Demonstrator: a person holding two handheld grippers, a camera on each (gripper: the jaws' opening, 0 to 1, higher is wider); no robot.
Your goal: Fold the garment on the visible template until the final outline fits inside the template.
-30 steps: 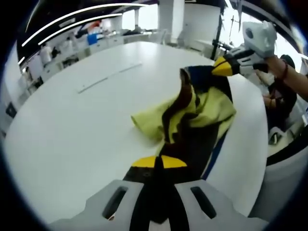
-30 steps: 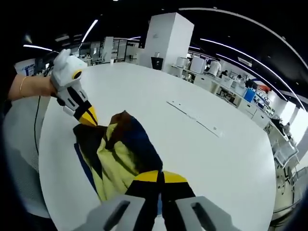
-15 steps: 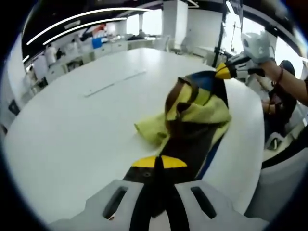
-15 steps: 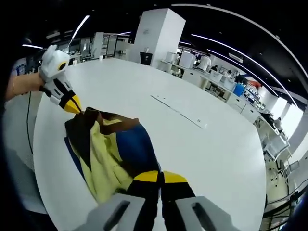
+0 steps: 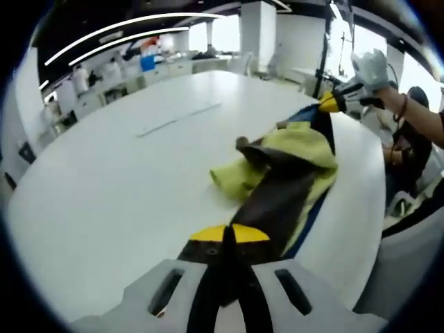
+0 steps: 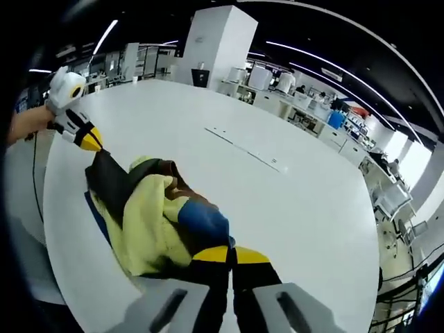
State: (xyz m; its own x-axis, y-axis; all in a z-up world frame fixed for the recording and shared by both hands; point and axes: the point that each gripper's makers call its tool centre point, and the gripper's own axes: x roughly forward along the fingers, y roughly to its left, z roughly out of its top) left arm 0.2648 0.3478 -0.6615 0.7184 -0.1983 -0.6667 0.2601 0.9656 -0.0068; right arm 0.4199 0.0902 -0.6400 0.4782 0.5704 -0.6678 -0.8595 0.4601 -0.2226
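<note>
The garment [image 5: 281,182], yellow, dark brown and blue, lies bunched on the white table [image 5: 118,180], stretched between 2 grippers. The left gripper [image 5: 229,236] and right gripper [image 6: 231,255] each pinch an end. Desks [image 6: 305,111], perhaps workstations, stand beyond.

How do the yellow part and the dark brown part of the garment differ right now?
In the left gripper view the yellow part of the garment is bunched and crumpled toward the table centre, while the dark brown part runs as a flatter stretched band between the left gripper and the right gripper. Yellow is light, brown nearly black. Both belong to one cloth held shut at both ends.
</note>
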